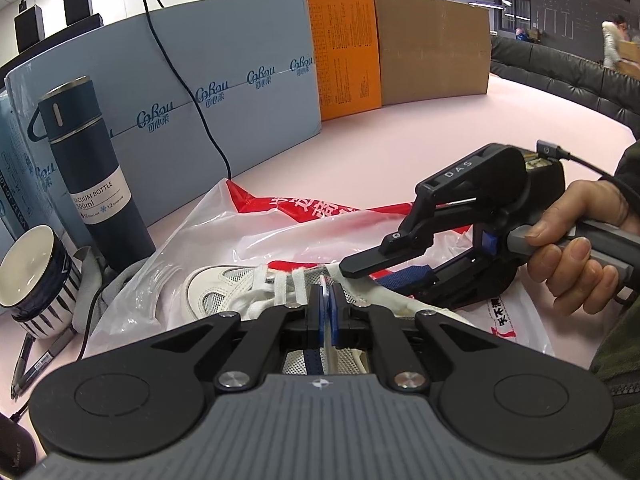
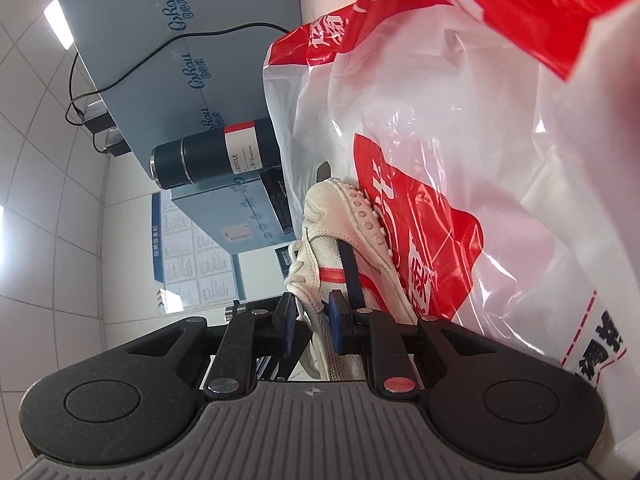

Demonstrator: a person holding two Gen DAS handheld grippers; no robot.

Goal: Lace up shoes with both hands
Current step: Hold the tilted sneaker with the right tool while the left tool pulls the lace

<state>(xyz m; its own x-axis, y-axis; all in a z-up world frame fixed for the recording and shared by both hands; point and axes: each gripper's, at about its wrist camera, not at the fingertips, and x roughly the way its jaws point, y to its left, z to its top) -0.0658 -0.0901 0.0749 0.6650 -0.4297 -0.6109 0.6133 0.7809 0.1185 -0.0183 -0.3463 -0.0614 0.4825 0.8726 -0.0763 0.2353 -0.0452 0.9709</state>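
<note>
A navy vacuum bottle (image 1: 98,184) stands by a striped mug (image 1: 34,280), blue cartons (image 1: 200,92) behind

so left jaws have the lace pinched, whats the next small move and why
Probably draw the left gripper gently back to take slack out of the white lace it pinches, because the crossings over the shoe look loose. Meanwhile the right gripper, jaws apart around the shoe's side, looks placed to brace it on the plastic bag.
</note>
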